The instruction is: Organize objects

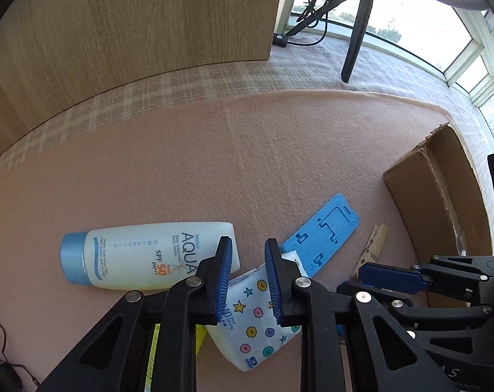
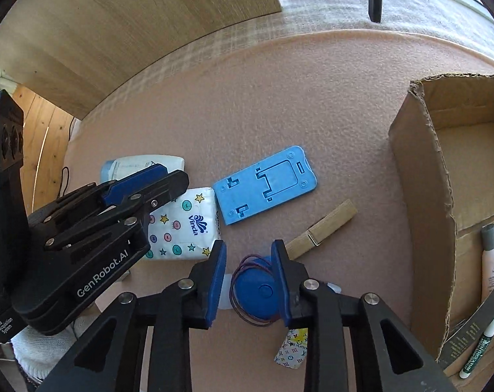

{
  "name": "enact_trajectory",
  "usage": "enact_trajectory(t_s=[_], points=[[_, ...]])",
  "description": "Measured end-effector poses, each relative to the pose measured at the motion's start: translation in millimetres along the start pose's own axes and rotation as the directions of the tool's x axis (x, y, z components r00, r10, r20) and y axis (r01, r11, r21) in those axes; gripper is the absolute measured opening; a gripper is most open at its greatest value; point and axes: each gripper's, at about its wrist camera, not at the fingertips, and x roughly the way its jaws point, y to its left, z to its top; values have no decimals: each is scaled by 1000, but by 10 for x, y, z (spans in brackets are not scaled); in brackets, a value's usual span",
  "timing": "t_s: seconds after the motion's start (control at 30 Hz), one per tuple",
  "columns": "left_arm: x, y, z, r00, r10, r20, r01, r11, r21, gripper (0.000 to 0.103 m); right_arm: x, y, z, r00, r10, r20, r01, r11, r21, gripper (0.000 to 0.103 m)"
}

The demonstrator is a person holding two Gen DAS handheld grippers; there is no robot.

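Tissue pack [image 1: 256,320] sits gripped in left tool [image 1: 248,274] beside the cardboard box [image 2: 423,163]; it may slip. Right tool [image 2: 248,281] pinches the blue disc [image 2: 253,289]; its loose band could snag.

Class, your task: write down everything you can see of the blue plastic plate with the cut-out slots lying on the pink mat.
The blue plate is a flat, rounded rectangle that looks like moulded plastic. It has a large bracket-shaped cut-out, small L-shaped slots, one short slit and round marks at its corners. It lies flat on the pink mat, slanted in both views. One end meets the patterned tissue pack; whether they overlap is unclear. The wooden clothes peg lies apart from it.
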Motion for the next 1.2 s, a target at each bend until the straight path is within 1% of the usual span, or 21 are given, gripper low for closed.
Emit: enact_trajectory(t_s=[0.07,0.1,0.2,0.3,0.37,0.5,0.57,0.67,0.83,0.97,1.07,1.2], points=[[22,6,-16,1000,2,-3,-2,1000,5,19,59,6,19,1000,-29,3,29,1000,-7,23],[29,12,-20,1000,1,-2,-1,1000,4,19,82,7,32,1000,-31,3,31,999,-5,20],[32,-1,-66,1000,-8,-4,8,1000,11,19,133,20,47,999,-44,-3,44,999,-5,19],[13,-22,-182,1000,-1,-8,1,999,33,18,211,43,-36,999,-19,-34,19,1000,-17,19],[10,-1,-281,1000,3,-14,-2,999,32,16,217,105,-159,999,-15,-31,14,999,-52,19],[-2,48,-503,1000,-8,-27,9,1000,25,11,182,219,-430,999,-44,-9,42,989,-139,19],[-2,43,-615,999,4,-34,-3,999,36,11,171,254,-584,997,-77,-1,76,981,-181,19],[-29,43,-787,999,12,-32,-11,999,41,10,138,258,-810,996,-88,6,87,971,-222,19],[-102,31,-1019,999,33,-18,-32,998,48,10,64,186,-1110,995,-98,10,98,966,-239,19],[-161,58,-1151,999,45,-16,-45,999,31,10,13,75,-1295,995,-94,20,96,968,-230,19],[-234,126,-1249,998,64,-9,-64,998,12,11,-11,72,-1450,991,-129,31,133,955,-266,19],[-399,198,-1345,997,71,23,-70,997,-15,10,-80,14,-1647,976,-206,64,216,929,-300,19]])
